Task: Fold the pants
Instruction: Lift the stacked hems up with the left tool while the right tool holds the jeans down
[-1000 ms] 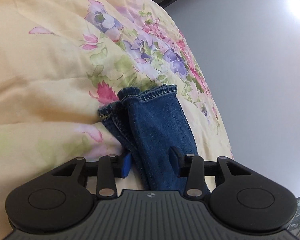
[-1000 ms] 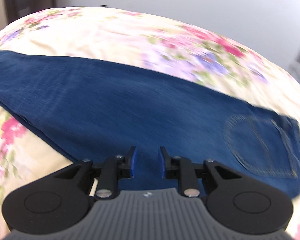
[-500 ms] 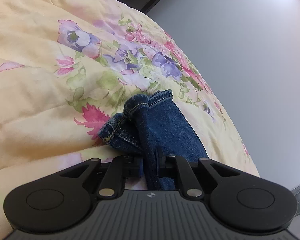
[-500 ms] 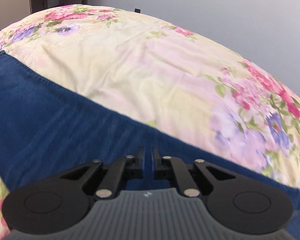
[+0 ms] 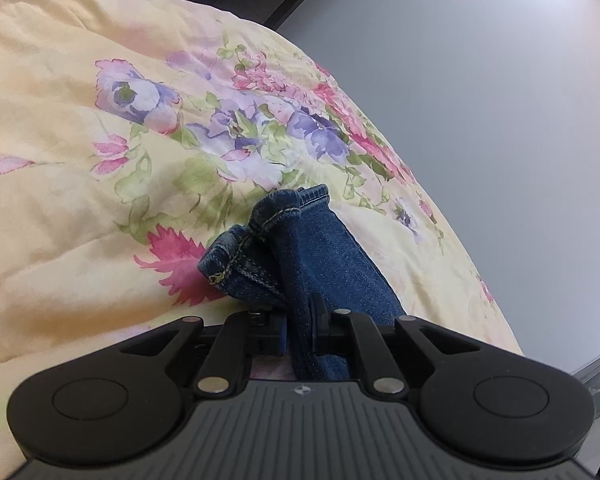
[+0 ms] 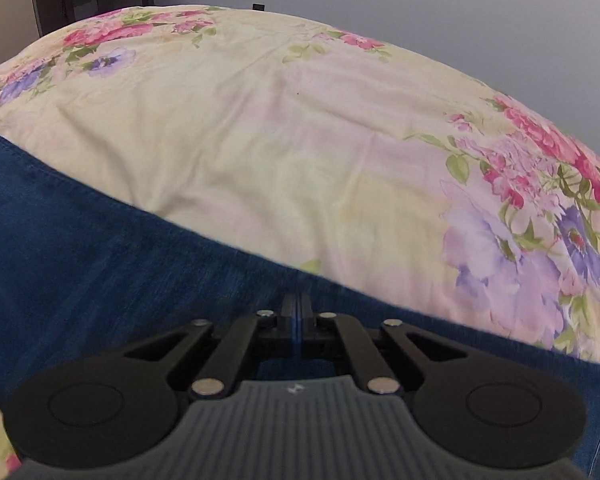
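Tongs on the left [image 5: 300, 330] are clamped on a pinched ridge of the pants [image 5: 324, 256] near the hems; the right tongs [image 6: 297, 322] are fully closed at the upper edge of the denim, cloth between them not discernible. Pants lie on the floral bedspread [image 5: 80, 208]. Grasping is judged complete; lifting the leg ends toward the waist is called for next

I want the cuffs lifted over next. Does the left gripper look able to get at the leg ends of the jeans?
Probably yes: the left gripper is already shut on a fold of the jeans just short of the hems, with only floral bedding around.
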